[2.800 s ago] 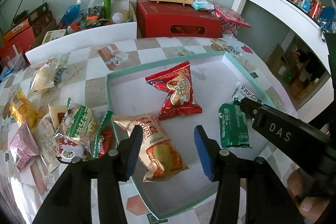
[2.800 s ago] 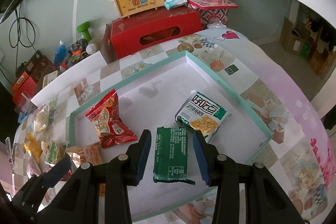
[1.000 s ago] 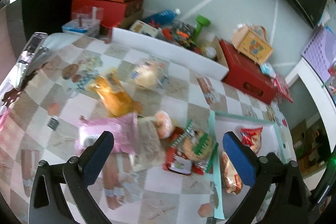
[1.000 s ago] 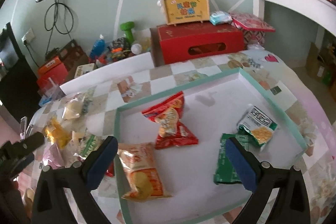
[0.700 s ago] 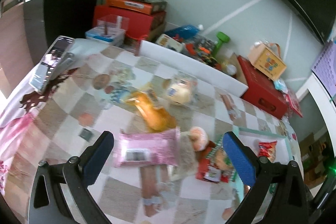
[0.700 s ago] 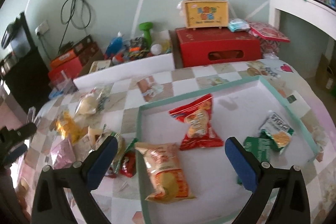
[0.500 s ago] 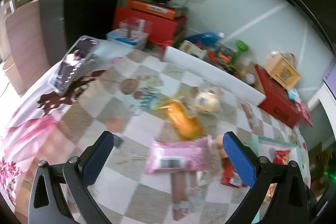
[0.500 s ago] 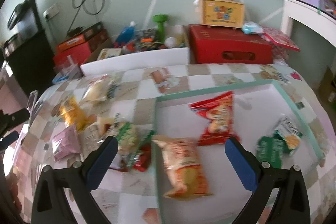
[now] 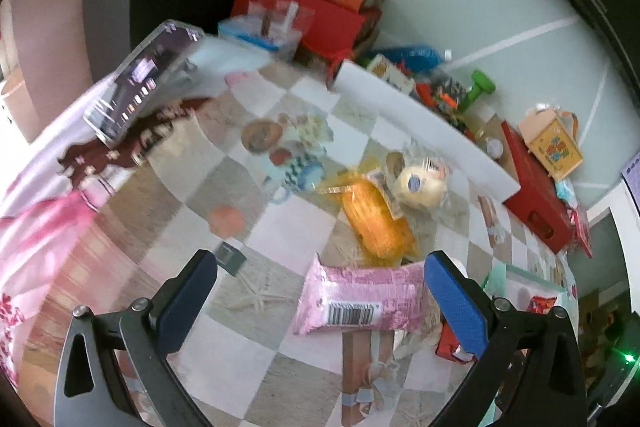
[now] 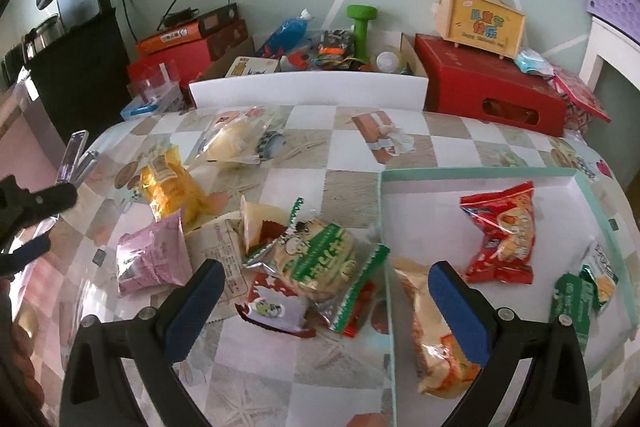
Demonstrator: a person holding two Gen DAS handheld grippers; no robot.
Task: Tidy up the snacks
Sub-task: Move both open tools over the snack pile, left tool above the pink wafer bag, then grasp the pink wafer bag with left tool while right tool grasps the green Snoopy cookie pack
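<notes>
— Left gripper (image 9: 320,301), what have you got?

— My jaws are spread wide with nothing between the pads, above the checked table (image 9: 256,203). A pink packet (image 9: 360,301) lies flat beneath me, barcode up. Beyond it sit an orange packet (image 9: 376,223) and a clear-wrapped round bun (image 9: 420,183), side by side and touching. A small dark square (image 9: 231,258) lies just beside my left finger. A phone-like slab (image 9: 140,83) stands tilted at the far left edge. The view is blurred, so small print is unreadable.

— And the right gripper (image 10: 320,303)?

— Mine too gapes wide, holding nothing, over a heap of snacks just outside the tray (image 10: 480,171). A green-and-white rice cracker pack (image 10: 320,259) tops the heap, lying over a red-and-white wrapper (image 10: 276,309) and a green-edged red sachet (image 10: 360,299) that leans against the tray's left rim. A cream packet (image 10: 260,223) pokes out behind.

— What is already in the tray?

— A red packet (image 10: 504,231) near the middle, a tan packet (image 10: 436,339) along the left wall partly behind my right finger, and a dark green packet (image 10: 570,303) touching a white-and-green one (image 10: 604,273) by the right wall.

— Anything crowding the table's far side?

— A white board (image 10: 308,89) stands along the edge; behind it a green dumbbell (image 10: 361,27), a red box (image 10: 492,87) and a yellow carry-case (image 10: 484,21) on top of it.
</notes>
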